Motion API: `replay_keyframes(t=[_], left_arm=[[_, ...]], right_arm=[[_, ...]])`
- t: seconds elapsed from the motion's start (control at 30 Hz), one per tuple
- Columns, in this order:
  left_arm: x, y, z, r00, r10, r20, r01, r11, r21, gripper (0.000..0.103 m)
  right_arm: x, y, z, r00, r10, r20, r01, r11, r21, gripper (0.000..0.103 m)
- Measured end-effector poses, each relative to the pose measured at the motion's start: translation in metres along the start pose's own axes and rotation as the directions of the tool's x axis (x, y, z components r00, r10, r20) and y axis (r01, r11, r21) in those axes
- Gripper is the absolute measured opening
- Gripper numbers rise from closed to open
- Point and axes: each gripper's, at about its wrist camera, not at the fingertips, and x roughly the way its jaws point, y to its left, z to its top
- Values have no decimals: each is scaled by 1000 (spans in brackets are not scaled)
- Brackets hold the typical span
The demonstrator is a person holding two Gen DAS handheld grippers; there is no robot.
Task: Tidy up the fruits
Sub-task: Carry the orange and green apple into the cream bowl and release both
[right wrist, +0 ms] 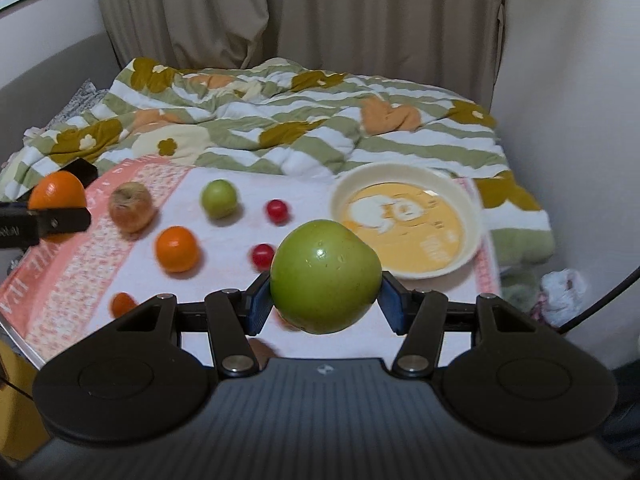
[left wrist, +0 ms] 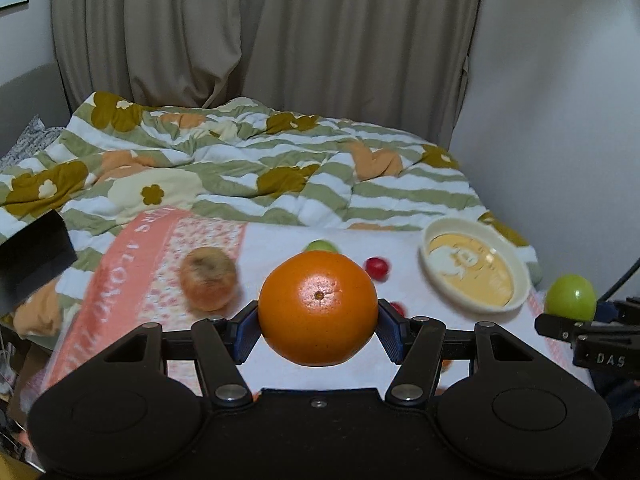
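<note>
My left gripper (left wrist: 318, 322) is shut on a large orange (left wrist: 317, 307), held above the white and pink cloth (left wrist: 120, 280). My right gripper (right wrist: 325, 304) is shut on a big green apple (right wrist: 326, 276), also lifted off the cloth. A cream bowl (right wrist: 476, 232) with a yellow printed bottom stands at the far right, with no fruit in it. On the cloth lie a brownish apple (right wrist: 132, 207), a small green apple (right wrist: 219, 199), an orange (right wrist: 177, 249), two red cherry-like fruits (right wrist: 277, 211) and a small orange fruit (right wrist: 122, 304).
The cloth lies on a board at the foot of a bed with a flowered, striped quilt (right wrist: 280, 128). Beige curtains (right wrist: 320, 12) hang behind. A white wall closes the right side. A crumpled bag (right wrist: 564, 296) lies on the floor at right.
</note>
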Motion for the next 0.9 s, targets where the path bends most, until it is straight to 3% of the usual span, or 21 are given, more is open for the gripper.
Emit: replay_keyframes(t=[0.23,0.43,0.9], left_arm=[[24,-62,15,1000,5,22,-4,999,-48,64],[53,-101,34,999,12,32,-10,999,-34,64],[176,-155,64,992,-70,-105,84,988,132,64]], right_arm=[[12,-68,19,1000,13,14,-12,999,-33,71],[37,-111,39,999,32,24,-31,999,-39,71],[110,-161,66,997,73,20,-73,997,3,71]])
